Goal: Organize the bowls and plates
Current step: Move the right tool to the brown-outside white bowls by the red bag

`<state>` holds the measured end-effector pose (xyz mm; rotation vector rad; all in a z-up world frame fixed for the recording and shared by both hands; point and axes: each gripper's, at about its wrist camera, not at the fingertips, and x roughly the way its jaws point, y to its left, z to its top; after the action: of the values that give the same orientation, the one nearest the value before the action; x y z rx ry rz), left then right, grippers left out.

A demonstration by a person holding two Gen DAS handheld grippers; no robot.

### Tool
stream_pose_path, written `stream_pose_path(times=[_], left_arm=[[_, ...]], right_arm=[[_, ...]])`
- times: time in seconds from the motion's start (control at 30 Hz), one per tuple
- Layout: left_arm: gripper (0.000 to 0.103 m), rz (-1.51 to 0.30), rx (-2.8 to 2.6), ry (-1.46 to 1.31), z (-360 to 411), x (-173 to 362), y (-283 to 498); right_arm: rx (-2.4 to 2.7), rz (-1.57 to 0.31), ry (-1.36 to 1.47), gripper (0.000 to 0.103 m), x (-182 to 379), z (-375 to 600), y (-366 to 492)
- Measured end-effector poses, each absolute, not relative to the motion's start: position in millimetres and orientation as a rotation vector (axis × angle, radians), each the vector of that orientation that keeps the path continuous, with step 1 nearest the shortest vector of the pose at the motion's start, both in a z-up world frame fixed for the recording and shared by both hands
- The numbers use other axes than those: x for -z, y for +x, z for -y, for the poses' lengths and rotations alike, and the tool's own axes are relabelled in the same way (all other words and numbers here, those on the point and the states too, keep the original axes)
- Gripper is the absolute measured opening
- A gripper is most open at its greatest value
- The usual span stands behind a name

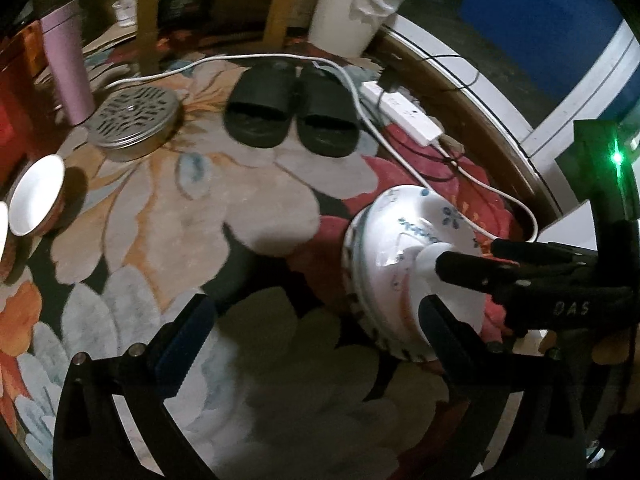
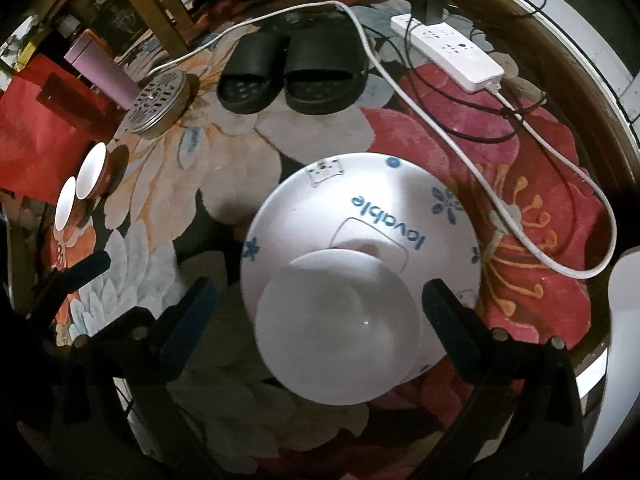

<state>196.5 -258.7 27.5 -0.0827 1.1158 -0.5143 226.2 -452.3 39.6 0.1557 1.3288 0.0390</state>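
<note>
An upturned white bowl [image 2: 360, 216] with blue flowers and the word "lovable" lies on the floral rug, its foot ring [image 2: 340, 332] facing the right wrist camera. In the left wrist view the same bowl [image 1: 400, 264] rests on a plate rim. My right gripper [image 2: 320, 304] is open, its fingers either side of the foot ring; in the left wrist view its fingers [image 1: 480, 268] reach the foot. My left gripper [image 1: 316, 328] is open and empty over the rug, left of the bowl. Two small white-lined bowls [image 2: 82, 188] stand at the left; one of them shows in the left wrist view [image 1: 36, 196].
Black slippers [image 1: 292, 108], a perforated metal tin [image 1: 132, 120], a pink tumbler [image 1: 66, 64], a white power strip [image 1: 404, 112] with cables, a white bin [image 1: 352, 12] and chair legs [image 1: 148, 16] lie beyond. A red bag [image 2: 44, 120] is at the left.
</note>
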Motion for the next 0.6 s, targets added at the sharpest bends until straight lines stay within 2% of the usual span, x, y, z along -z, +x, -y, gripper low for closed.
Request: stream_pose_path(times=[0.6], left_arm=[[0.102, -1.143, 0.341, -0.124, 173, -14, 191]], right_arm=[[-0.124, -1.339, 0.106, 0.103, -33, 388, 225]])
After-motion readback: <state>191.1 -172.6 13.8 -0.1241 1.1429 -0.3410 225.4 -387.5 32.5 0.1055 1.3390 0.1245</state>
